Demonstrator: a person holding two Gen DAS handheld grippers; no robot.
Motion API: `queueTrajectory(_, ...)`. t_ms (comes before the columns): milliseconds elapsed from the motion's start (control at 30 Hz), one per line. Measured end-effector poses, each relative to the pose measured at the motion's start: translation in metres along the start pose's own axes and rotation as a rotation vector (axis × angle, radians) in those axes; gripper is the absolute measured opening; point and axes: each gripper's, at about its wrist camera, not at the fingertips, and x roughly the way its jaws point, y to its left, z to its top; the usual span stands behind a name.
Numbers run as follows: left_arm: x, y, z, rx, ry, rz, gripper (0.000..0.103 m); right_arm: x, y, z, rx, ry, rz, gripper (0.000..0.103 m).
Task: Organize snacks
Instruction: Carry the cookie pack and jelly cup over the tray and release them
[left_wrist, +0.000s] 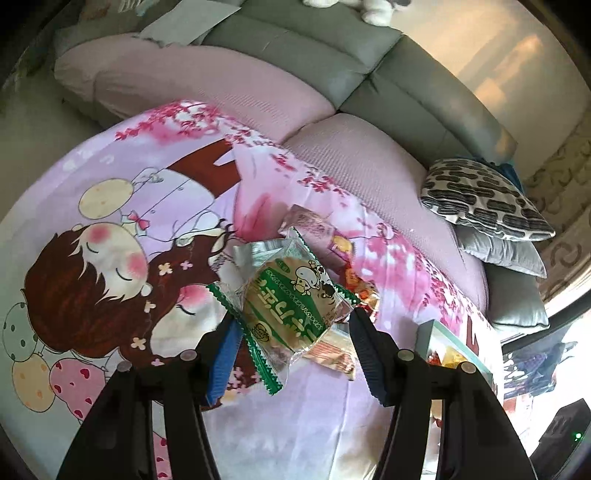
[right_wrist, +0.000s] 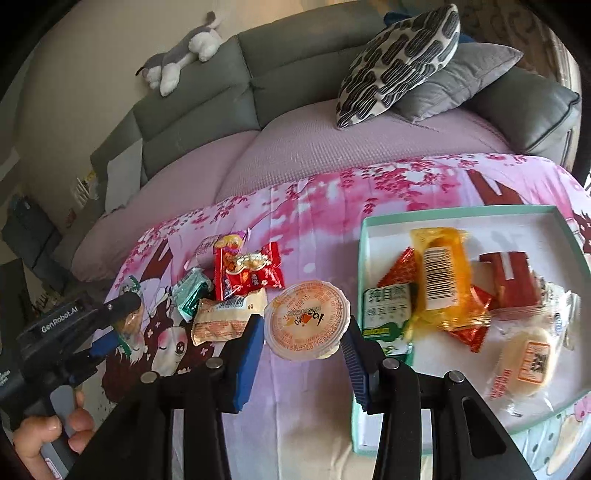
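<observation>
- A grey sofa (right_wrist: 207, 99) with a pink-mauve seat cover (right_wrist: 295, 147) fills the background; a grey-and-white plush animal (right_wrist: 184, 51) lies along its backrest.
- A pink cartoon-print cloth (right_wrist: 314, 206) is spread in front of the sofa, and all the snacks lie on it.
- A black-and-white patterned cushion (right_wrist: 399, 62) leans on a plain grey cushion (right_wrist: 458, 81) at the sofa's right end.
- A shallow mint-edged white box (right_wrist: 461, 212) sits on the right side of the cloth. It holds a yellow packet with a barcode (right_wrist: 443, 280), red wrappers (right_wrist: 513, 280), a green-and-white packet (right_wrist: 384, 310) and a pale round cake in clear wrap (right_wrist: 528, 358).
- A loose heap of snacks lies left of the box: a red packet (right_wrist: 251, 273), a teal wrapper (right_wrist: 192, 295) and a beige barcoded packet (right_wrist: 225, 317).
- The left gripper (left_wrist: 291, 332) is clamped on a round rice cracker in a green-and-clear wrapper (left_wrist: 291, 302), its blue pads pressing both sides, with the pack lifted above the heap. A person's hand (right_wrist: 48, 435) grips its handle.
- The right gripper (right_wrist: 303, 343) is closed on a small round jelly cup with an orange-printed lid (right_wrist: 308, 321), held just left of the box's edge, above the cloth.
</observation>
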Motion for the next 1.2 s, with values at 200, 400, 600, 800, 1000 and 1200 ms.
queueTrajectory(200, 0.004, -0.022, -0.010, 0.062, 0.015, 0.003, 0.061, -0.009, -0.017, 0.004, 0.018, -0.026, -0.026, 0.045)
queueTrajectory(400, 0.009, -0.052, -0.028, 0.145, 0.042, -0.013, 0.061, -0.019, -0.049, 0.012, 0.059, -0.055, -0.090, 0.045)
queueTrajectory(600, 0.015, -0.096, -0.056, 0.266, 0.081, -0.058, 0.061, -0.033, -0.090, 0.019, 0.132, -0.091, -0.144, 0.046)
queueTrajectory(800, 0.025, -0.140, -0.093, 0.401, 0.140, -0.135, 0.061, -0.052, -0.138, 0.022, 0.242, -0.138, -0.220, 0.046)
queueTrajectory(1000, 0.038, -0.172, -0.126, 0.498, 0.198, -0.174, 0.061, -0.061, -0.178, 0.021, 0.330, -0.167, -0.297, 0.046)
queueTrajectory(1200, 0.058, -0.185, -0.140, 0.541, 0.224, -0.168, 0.061, -0.049, -0.199, 0.025, 0.339, -0.170, -0.315, 0.046)
